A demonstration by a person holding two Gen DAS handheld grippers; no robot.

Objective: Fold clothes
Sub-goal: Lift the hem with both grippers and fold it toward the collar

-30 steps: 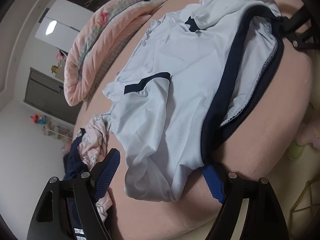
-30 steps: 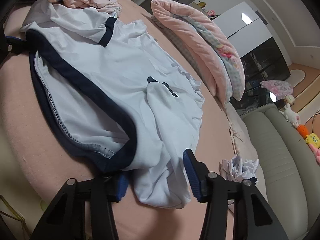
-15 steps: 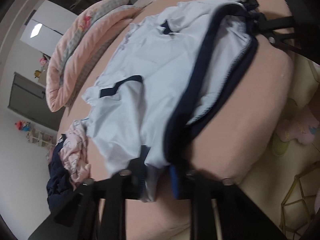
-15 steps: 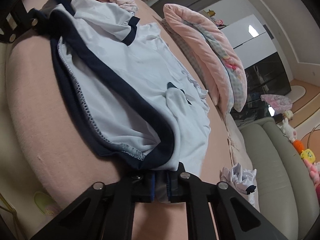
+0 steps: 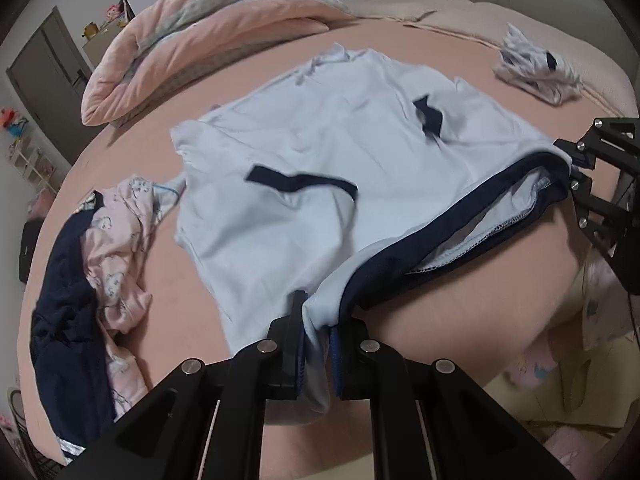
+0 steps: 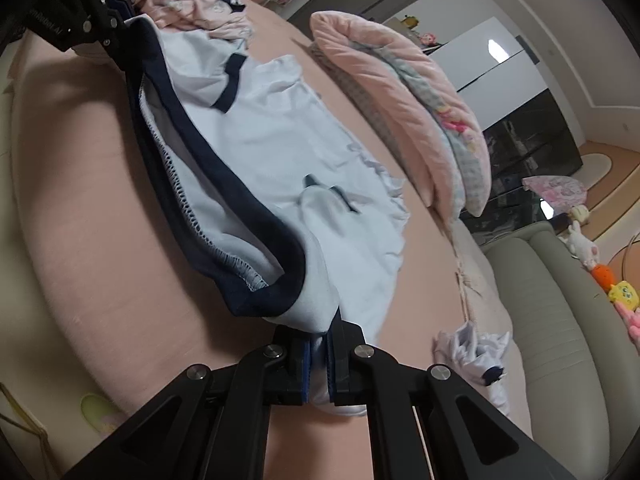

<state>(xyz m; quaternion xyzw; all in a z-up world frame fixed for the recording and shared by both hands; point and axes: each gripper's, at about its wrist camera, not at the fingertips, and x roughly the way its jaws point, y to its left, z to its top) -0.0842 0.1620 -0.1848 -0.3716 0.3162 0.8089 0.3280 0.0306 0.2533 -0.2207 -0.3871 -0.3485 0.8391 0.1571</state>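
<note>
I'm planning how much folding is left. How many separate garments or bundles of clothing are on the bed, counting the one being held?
3. The white shirt in both grippers, mid-bed; a pink-and-navy pile beside it at the bed's edge; a small white crumpled piece toward the far side. The pile may hide several garments.

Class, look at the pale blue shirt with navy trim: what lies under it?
Under the pale blue shirt only the pink bed sheet shows, around its edges. Anything beneath its middle is covered and cannot be seen.

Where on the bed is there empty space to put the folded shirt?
Bare pink bed shows along the near edge below the shirt's navy hem, and between the shirt and the rolled quilt. The side with the pile of clothes is crowded, and a crumpled white garment takes the far corner.
</note>
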